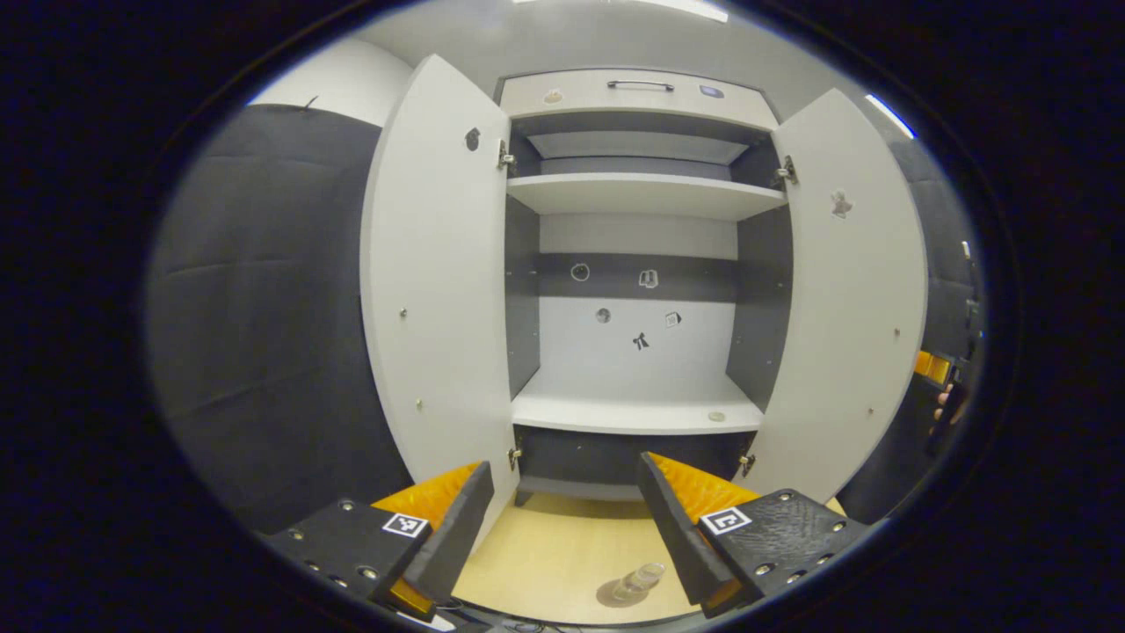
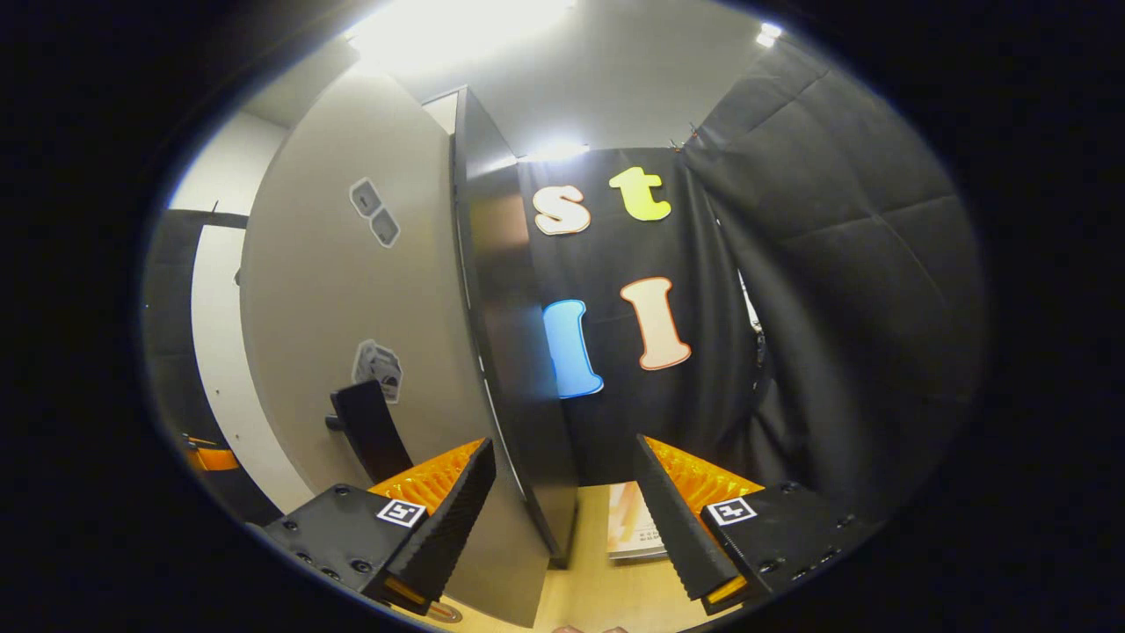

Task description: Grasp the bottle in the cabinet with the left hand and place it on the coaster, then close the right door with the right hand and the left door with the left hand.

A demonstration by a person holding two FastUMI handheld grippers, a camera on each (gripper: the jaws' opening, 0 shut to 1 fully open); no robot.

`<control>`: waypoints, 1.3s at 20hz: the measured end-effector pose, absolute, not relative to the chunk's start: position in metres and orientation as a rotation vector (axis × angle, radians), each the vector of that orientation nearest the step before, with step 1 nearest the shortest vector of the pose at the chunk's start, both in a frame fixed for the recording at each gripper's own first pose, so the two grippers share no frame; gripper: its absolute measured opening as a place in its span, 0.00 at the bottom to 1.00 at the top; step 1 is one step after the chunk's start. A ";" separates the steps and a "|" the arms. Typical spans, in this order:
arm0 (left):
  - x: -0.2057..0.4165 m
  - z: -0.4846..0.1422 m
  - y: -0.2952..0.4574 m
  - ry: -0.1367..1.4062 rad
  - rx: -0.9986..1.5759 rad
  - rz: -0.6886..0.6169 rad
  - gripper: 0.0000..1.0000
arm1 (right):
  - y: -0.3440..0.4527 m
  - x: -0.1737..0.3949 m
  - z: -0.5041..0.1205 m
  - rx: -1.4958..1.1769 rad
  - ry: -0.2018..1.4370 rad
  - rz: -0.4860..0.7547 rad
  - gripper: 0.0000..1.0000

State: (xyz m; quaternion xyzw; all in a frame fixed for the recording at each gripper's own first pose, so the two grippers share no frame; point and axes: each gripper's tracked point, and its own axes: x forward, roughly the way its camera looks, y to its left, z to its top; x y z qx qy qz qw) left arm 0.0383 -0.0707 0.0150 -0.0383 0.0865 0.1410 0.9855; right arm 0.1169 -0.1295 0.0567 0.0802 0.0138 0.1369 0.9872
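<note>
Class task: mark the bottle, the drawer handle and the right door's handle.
bottle [image 1: 639,580], left gripper view, clear body on the coaster.
drawer handle [image 1: 640,85], left gripper view, bar's middle.
right door's handle [image 2: 369,431], right gripper view, dark grip.

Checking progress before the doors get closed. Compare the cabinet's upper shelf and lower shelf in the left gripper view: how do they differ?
The upper shelf is bare, while the lower shelf carries one small round item near its right front. The upper shelf sits close under the cabinet's top, so its bay is low; the bay over the lower shelf is much taller, with small stickers on the back wall. Both are light-coloured and hold no bottle.
</note>
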 end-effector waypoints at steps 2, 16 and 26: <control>0.035 0.012 -0.069 0.180 -0.074 0.286 0.96 | -0.119 0.110 0.059 0.160 0.025 0.311 1.00; 0.042 -0.008 -0.015 0.166 -0.109 0.284 0.96 | -0.073 0.090 0.065 0.017 -0.037 0.193 0.97; 0.033 -0.033 0.018 0.202 -0.151 0.303 0.98 | -0.002 0.091 0.063 0.055 -0.029 0.234 0.97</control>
